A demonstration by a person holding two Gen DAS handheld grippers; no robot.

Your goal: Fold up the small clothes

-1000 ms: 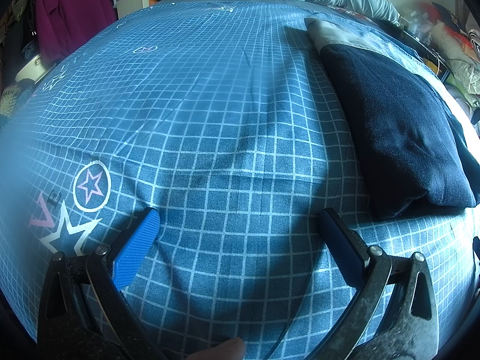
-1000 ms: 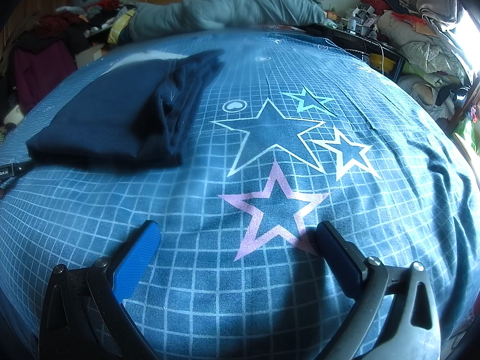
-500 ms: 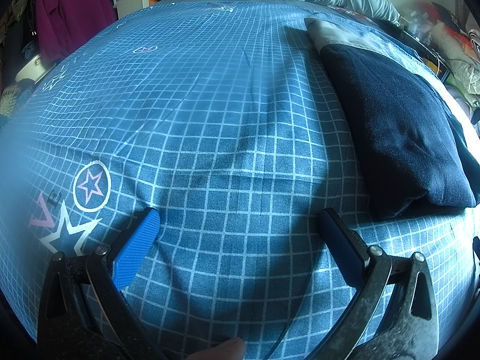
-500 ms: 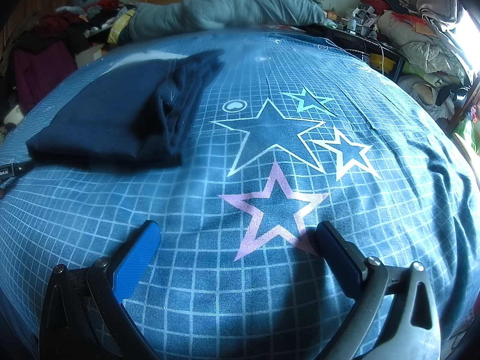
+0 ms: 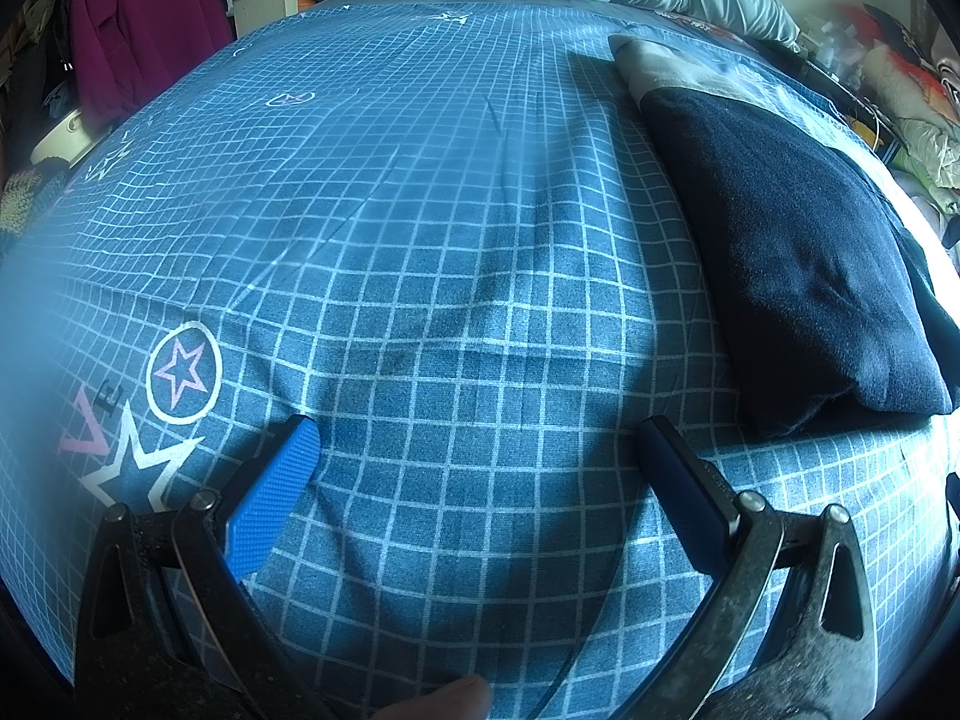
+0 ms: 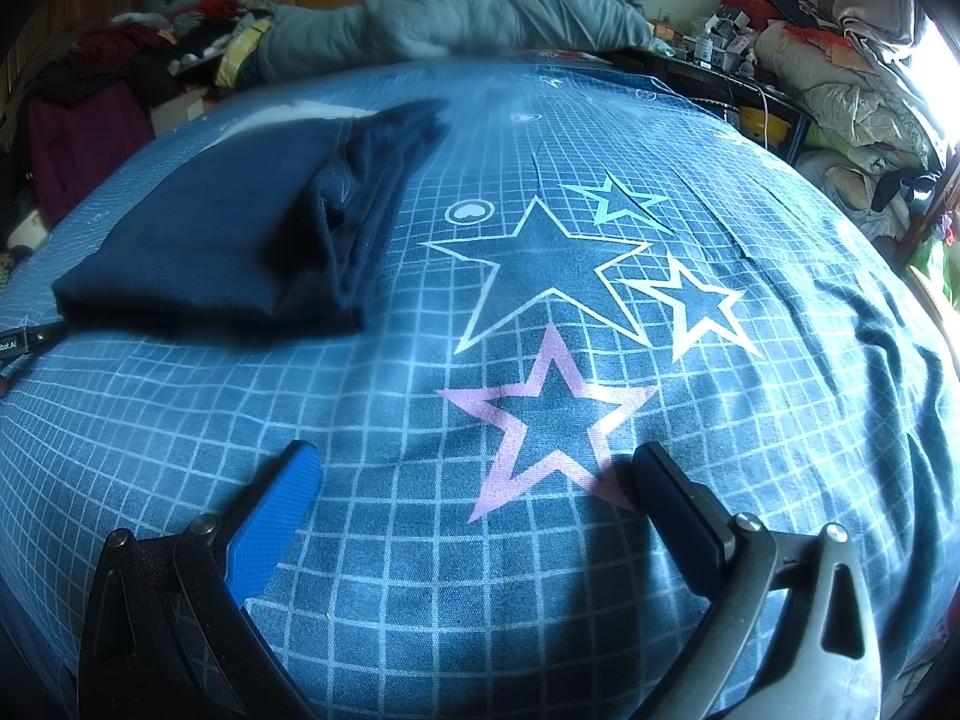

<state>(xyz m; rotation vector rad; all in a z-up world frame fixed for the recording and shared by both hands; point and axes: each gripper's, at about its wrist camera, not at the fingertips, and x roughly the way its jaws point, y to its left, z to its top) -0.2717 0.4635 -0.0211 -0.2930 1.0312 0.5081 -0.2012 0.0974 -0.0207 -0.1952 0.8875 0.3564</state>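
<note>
Nothing moved: folded navy garment (image 6: 222, 246) stays on bedsheet (image 5: 420, 240).

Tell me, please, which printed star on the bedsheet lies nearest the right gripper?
The pink-outlined star, just ahead of the open right gripper; the white and teal stars sit farther up the sheet.

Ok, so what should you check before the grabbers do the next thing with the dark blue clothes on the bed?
1. Left gripper open and empty: ok.
2. Right gripper open and empty: ok.
3. Folded navy fabric garment lies flat on the blue grid-patterned bedsheet: ok.
4. Garment's layered edges line up neatly: not ok, they look bunched.
5. Both grippers apart from the garment: ok.
6. Another small garment waiting to be folded: cannot tell; none shows on the sheet, only piles beside the bed.
</note>
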